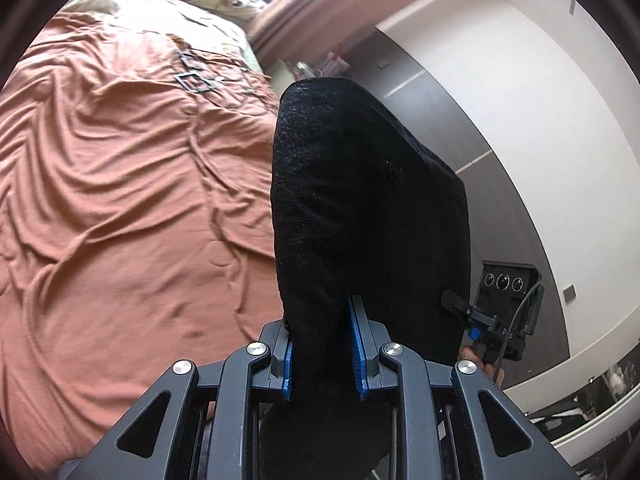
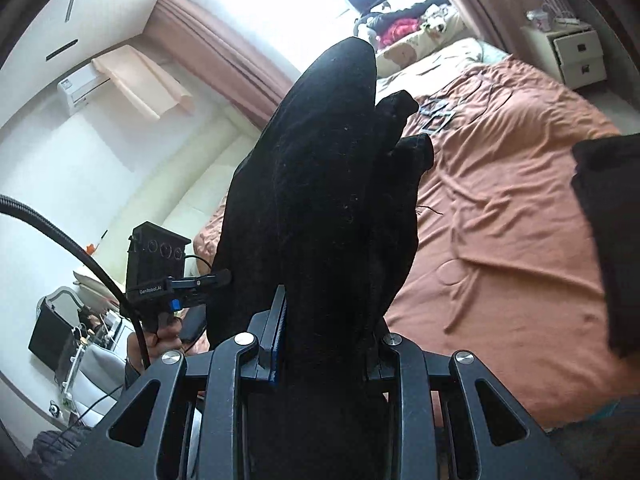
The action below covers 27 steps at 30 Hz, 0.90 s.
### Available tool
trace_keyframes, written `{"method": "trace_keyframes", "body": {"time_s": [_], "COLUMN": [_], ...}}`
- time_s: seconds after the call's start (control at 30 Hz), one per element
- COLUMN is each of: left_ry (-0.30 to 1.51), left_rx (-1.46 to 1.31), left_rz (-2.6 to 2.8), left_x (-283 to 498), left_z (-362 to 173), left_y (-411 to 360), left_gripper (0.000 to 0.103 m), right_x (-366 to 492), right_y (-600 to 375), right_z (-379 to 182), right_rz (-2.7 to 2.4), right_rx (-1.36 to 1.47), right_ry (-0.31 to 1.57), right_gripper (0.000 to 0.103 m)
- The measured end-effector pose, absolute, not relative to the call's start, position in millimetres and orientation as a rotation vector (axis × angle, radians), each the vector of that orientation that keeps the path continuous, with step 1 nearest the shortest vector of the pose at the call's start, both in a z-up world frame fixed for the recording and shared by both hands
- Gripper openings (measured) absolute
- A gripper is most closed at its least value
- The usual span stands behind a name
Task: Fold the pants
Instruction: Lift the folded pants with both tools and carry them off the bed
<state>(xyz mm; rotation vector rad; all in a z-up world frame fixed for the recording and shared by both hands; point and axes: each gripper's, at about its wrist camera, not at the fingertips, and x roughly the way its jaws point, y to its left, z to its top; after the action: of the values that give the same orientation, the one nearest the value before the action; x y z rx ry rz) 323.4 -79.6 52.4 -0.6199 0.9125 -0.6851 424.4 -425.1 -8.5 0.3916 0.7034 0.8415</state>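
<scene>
The black pants (image 1: 360,208) hang in the air over the bed (image 1: 120,200), clear of the rust-coloured sheet (image 2: 500,200), pinched at two spots. Your left gripper (image 1: 324,344) has its blue pads clamped on a thick bunch of the cloth, and your right gripper (image 2: 324,332) is closed on a second bunch the same way; neither set of jaws is wide.

From each grip the fabric stands up and away along the fingers, so its long axis seems to run forward from your hands toward the pillows (image 2: 432,44). Which end is the waistband I cannot tell, since the black cloth hides its seams.

To do this step well, keep both hands level with each other and draw them apart until the edge between them is taut. Then lower the pants flat onto open sheet, with the legs lined up before you crease them.
</scene>
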Motion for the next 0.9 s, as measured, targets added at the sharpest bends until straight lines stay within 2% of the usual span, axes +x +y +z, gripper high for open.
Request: {"method": "trace_keyframes", "body": {"time_s": [0.5,0.9], "left_ry": [0.948,0.972], "left_rx": [-0.512,-0.456], "left_rz": [-0.838,-0.940], "left_x": [373,418], "left_z": [64,55], "left_y": [-220,-338], "left_gripper": [0.024,0.024], "right_x": [405,390], "right_y": [-549,-606], "right_z": [6,13], "right_rz": [0.744,0.632], "right_rx": [0.379,0.339], "right_ry": [0.601,0.573], "right_gripper": [0.024,0.024]}}
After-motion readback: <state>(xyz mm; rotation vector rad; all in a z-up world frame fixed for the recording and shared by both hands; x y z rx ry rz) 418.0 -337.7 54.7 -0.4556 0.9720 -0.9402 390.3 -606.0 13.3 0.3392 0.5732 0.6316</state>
